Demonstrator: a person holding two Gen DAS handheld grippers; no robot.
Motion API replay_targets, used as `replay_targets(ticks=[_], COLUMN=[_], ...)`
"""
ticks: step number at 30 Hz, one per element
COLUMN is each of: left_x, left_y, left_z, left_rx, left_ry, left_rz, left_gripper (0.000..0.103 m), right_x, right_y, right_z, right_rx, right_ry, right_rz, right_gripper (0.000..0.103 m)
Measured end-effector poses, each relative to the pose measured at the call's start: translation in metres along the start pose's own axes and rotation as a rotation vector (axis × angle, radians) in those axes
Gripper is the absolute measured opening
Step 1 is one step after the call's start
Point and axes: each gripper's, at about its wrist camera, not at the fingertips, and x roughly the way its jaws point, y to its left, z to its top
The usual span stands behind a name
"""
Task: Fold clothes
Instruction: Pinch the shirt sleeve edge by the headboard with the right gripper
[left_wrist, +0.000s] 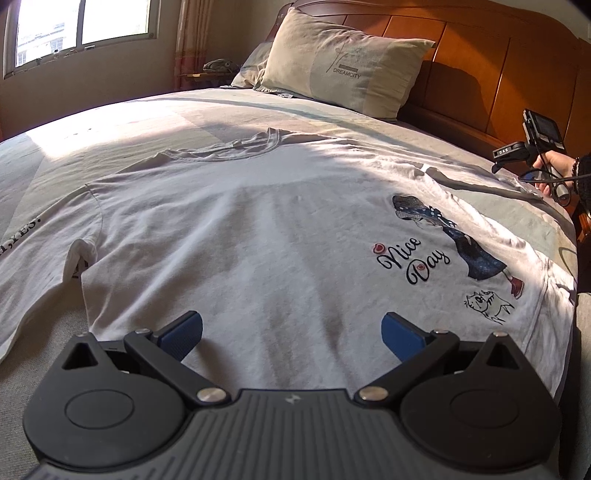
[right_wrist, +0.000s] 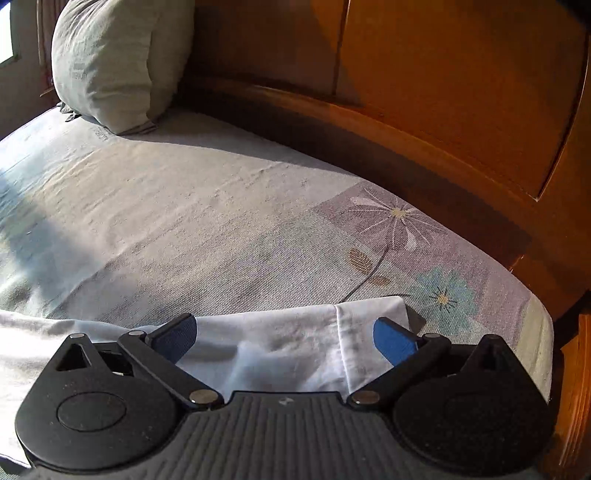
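Left wrist view: white T-shirt (left_wrist: 266, 229) lay spread flat, print up, across the bed (left_wrist: 155, 114).
Soft, light, limp cotton; likely best taken at sleeve hem or shoulder seam. Left gripper (left_wrist: 291, 334) and right gripper (right_wrist: 285, 334) both gaped, empty; sleeve (right_wrist: 295, 332) lower centre.

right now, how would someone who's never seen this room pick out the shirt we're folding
Start at the wooden headboard and the beige pillow leaning on it, then come down the bed. Spread flat across the sheet is a white t-shirt. Its "Nice Day" script beside a printed figure in a blue dress, with a small cat drawing, sets it apart from the plain bedding.
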Motion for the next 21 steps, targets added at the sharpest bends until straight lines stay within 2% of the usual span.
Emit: replay_targets(ticks=[4, 7, 10, 14, 17, 19, 21], left_x=[0.002, 0.002, 0.001, -0.002, -0.004, -0.005, -0.005], left_y=[0.002, 0.001, 0.000, -0.001, -0.001, -0.001, -0.001], left_z=[0.000, 0.000, 0.000, 0.001, 0.001, 0.002, 0.002], left_rx=[-0.007, -0.004, -0.002, 0.002, 0.004, 0.002, -0.001], left_ry=[0.005, 0.005, 0.001, -0.006, -0.010, -0.011, -0.012], left_rz=[0.006, 0.008, 0.004, 0.004, 0.005, 0.005, 0.005], left_gripper=[0.102, 0.102, 0.102, 0.102, 0.102, 0.102, 0.102], right_x=[0.025, 0.020, -0.004, -0.026, -0.032, -0.036, -0.041], right_y=[-0.007, -0.009, 0.004, 0.028, 0.034, 0.024, 0.022], right_z=[0.004, 0.010, -0.002, -0.037, -0.070, -0.076, -0.069], right_rx=[0.046, 0.106, 0.127, 0.014, -0.108, -0.112, -0.095], right_ry=[0.020, -0.021, -0.033, 0.001, -0.015, 0.000, 0.026], right_rz=[-0.049, -0.112, -0.003, 0.131, 0.128, 0.147, 0.123], right_gripper=[0.103, 0.103, 0.103, 0.103, 0.103, 0.103, 0.103])
